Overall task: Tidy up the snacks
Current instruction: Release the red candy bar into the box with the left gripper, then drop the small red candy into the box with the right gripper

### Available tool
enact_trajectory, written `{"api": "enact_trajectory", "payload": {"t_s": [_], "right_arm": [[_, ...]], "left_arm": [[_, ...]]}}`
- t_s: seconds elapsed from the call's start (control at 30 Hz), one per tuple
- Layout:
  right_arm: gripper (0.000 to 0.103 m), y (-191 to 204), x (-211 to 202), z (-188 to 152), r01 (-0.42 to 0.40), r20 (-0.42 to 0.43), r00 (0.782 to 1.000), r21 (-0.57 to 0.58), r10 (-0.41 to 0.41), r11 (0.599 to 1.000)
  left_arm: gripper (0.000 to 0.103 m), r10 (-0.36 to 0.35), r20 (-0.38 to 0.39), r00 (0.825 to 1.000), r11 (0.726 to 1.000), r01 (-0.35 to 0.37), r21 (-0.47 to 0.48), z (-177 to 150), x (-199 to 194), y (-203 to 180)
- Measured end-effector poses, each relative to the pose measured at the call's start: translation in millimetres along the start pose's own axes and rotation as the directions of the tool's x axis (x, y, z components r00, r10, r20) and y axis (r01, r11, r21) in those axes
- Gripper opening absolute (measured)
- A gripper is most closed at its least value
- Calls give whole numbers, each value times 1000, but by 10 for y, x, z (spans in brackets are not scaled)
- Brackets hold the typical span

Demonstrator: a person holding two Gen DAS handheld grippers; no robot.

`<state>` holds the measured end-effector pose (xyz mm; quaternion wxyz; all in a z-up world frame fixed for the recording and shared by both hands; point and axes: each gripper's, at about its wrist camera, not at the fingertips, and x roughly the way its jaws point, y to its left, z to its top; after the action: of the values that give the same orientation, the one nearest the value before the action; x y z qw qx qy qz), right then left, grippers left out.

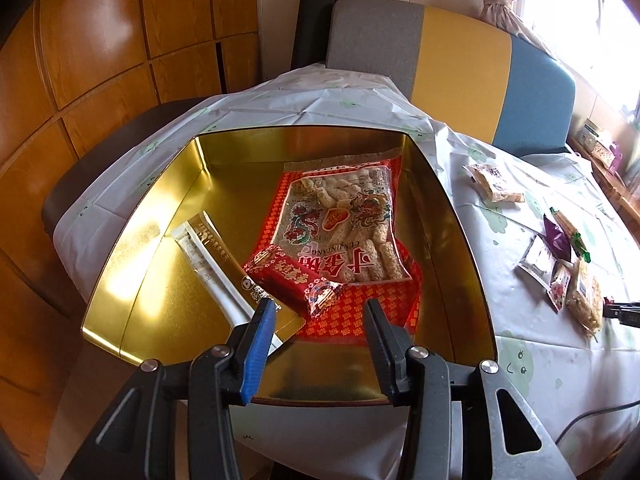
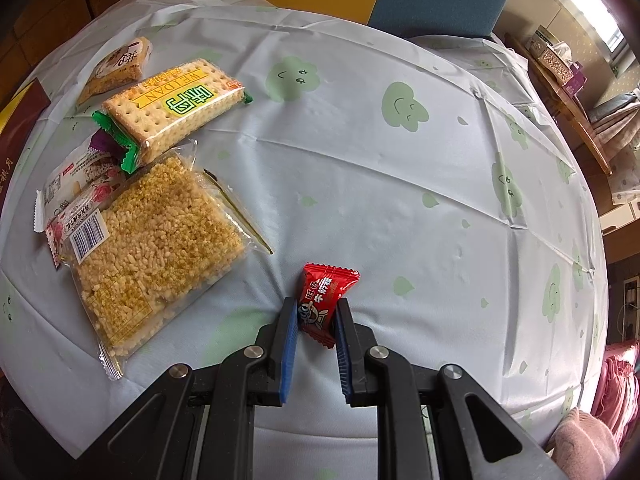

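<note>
An open gold tin (image 1: 160, 240) stands on the table in the left wrist view. Inside lie a large red bag of puffed sticks (image 1: 344, 220), a long white and gold sachet (image 1: 208, 256) and a small red packet (image 1: 294, 280). My left gripper (image 1: 320, 306) hangs open over the tin's near side, and the small red packet rests just past its fingertips, not pinched. In the right wrist view my right gripper (image 2: 317, 308) is shut on a small red candy (image 2: 326, 288), low over the tablecloth.
Left of the right gripper lie a clear pack of rice crisp (image 2: 160, 240), a cracker pack (image 2: 172, 104), a tan snack bag (image 2: 116, 64) and smaller wrappers (image 2: 76, 184). A green-patterned cloth (image 2: 400, 180) covers the table. Chairs (image 1: 460, 60) stand behind it.
</note>
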<state>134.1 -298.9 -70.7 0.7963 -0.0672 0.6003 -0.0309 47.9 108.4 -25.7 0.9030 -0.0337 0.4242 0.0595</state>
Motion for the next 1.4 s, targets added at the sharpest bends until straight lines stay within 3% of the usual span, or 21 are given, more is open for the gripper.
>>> {"api": "enact_trajectory", "payload": {"t_s": [0.23, 0.33, 0.57, 0.8, 0.9, 1.03, 1.17, 1.27, 1.33, 1.4], "right_arm": [[17, -13, -57, 13, -8, 21, 1000, 14, 8, 1000], [17, -29, -172, 31, -33, 72, 997, 29, 31, 999], [17, 232, -635, 37, -150, 200, 968, -28, 152, 988], [17, 1248, -1264, 49, -338, 276, 872, -256, 404, 906], [17, 1778, -1417, 69, -399, 264, 825, -356, 501, 845], [18, 2411, -1462, 70, -441, 213, 791, -450, 573, 776], [19, 2862, -1318, 22, -451, 133, 801, -509, 584, 734], [21, 3015, -1161, -36, -424, 86, 837, -523, 541, 739], [30, 3025, -1106, -56, -427, 71, 842, -516, 534, 743], [32, 2975, -1093, -71, -434, 71, 840, -507, 538, 745]], "left_arm": [[46, 15, -7, 1000, 1000, -15, -22, -19, 20, 92], [46, 24, -19, 1000, 998, -25, -55, -2, 39, 193], [46, 80, -2, 997, 989, -80, -125, 45, 41, 453], [46, 110, 9, 994, 979, -106, -172, 80, 16, 632], [46, 114, 11, 993, 977, -110, -182, 84, 13, 671], [46, 113, 10, 994, 976, -109, -189, 88, 18, 690], [46, 115, 8, 993, 975, -111, -193, 86, 25, 705], [46, 113, 2, 994, 975, -111, -193, 83, 46, 704], [46, 114, 1, 993, 976, -112, -188, 75, 52, 689], [46, 116, 2, 993, 977, -114, -179, 66, 53, 663]]}}
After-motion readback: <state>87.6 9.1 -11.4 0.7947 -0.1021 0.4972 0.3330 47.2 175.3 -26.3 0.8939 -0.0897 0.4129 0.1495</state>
